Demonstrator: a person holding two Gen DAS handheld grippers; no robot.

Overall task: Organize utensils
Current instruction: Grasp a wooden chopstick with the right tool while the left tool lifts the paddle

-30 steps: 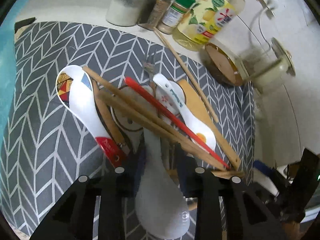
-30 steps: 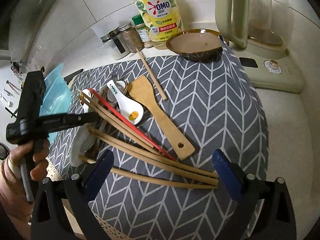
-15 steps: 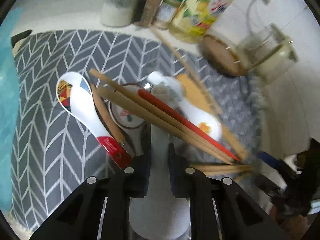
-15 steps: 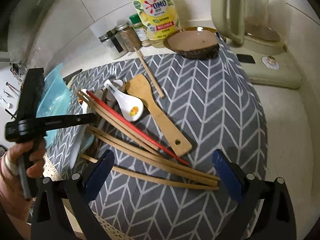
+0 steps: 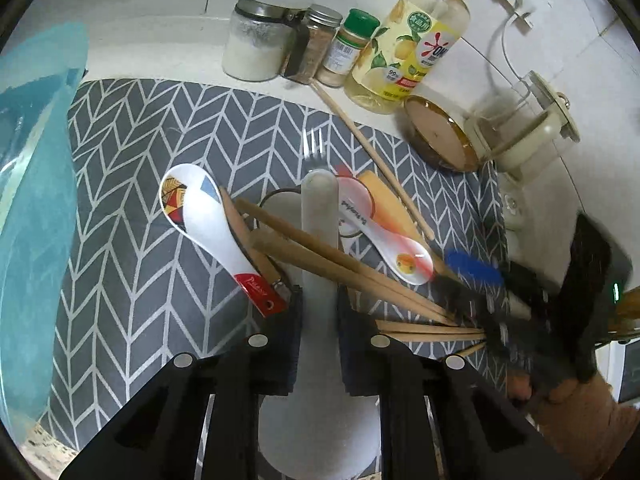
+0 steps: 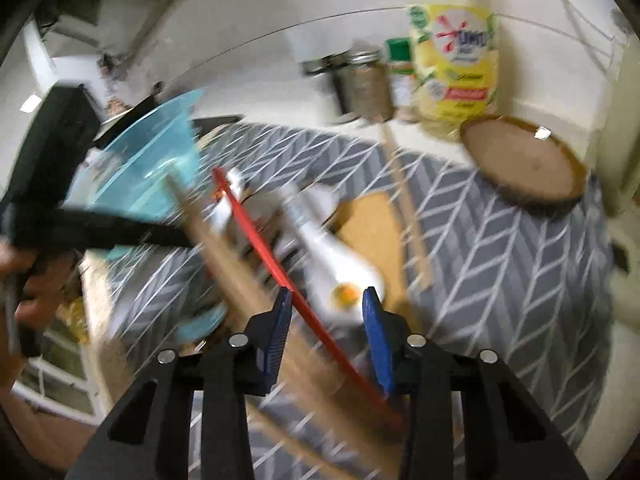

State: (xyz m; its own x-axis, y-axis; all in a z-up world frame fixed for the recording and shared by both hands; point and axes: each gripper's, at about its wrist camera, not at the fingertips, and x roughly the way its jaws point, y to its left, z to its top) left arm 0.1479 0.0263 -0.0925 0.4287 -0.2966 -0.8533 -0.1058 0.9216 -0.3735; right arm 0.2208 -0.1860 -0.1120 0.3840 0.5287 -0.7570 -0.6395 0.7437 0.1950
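My left gripper (image 5: 318, 306) is shut on the handle of a frosted plastic spoon (image 5: 319, 216), whose bowl lies close under the camera. Around it on the mat lie a patterned white spoon (image 5: 200, 216), wooden chopsticks (image 5: 332, 264), a small white spoon with an orange print (image 5: 384, 244), a wooden spatula (image 5: 384, 204) and a fork (image 5: 314, 148). In the blurred right wrist view, my right gripper (image 6: 327, 294) hangs over the pile with its jaws closing. A red chopstick (image 6: 256, 232) runs between its blue pads (image 6: 374, 332), which do not press on it.
A grey chevron mat (image 5: 160, 128) covers the counter. A teal bowl (image 5: 32, 200) stands at the left. At the back are jars (image 5: 256, 48), a yellow soap bottle (image 5: 412, 48), a brown dish (image 5: 440, 140) and a cream kettle (image 5: 532, 132). One loose chopstick (image 5: 372, 156) lies by the bottle.
My left gripper closed on the frosted spoon's handle and lifted it slightly. My right gripper swung left over the pile, rolled, and its jaws narrowed around the red chopstick.
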